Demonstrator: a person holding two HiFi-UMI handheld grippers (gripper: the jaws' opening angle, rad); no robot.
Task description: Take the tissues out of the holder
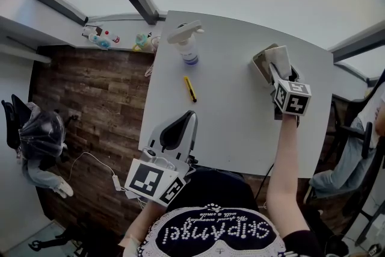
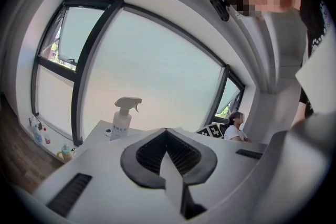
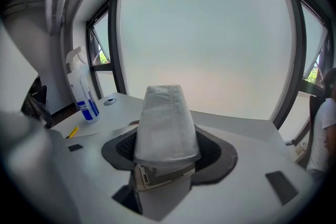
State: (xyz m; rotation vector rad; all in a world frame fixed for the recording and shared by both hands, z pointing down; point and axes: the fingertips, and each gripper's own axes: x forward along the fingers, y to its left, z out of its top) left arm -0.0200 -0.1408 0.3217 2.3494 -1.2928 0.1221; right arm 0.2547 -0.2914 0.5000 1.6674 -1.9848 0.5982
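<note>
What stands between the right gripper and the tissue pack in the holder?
Nothing visible. The white plastic-wrapped tissue pack already sits between the right gripper's jaws, above its beige holder. The white spray bottle and yellow cutter lie well to the left.

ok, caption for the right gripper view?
Right gripper closed on the tissue pack in its holder, spray bottle behind at left.

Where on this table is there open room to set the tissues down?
Widest bare patch: the table between the yellow tool and the tissue holder, running to the near edge. Crowded: the far left by the spray bottle, and the holder's corner, where the right gripper grips the tissues.
</note>
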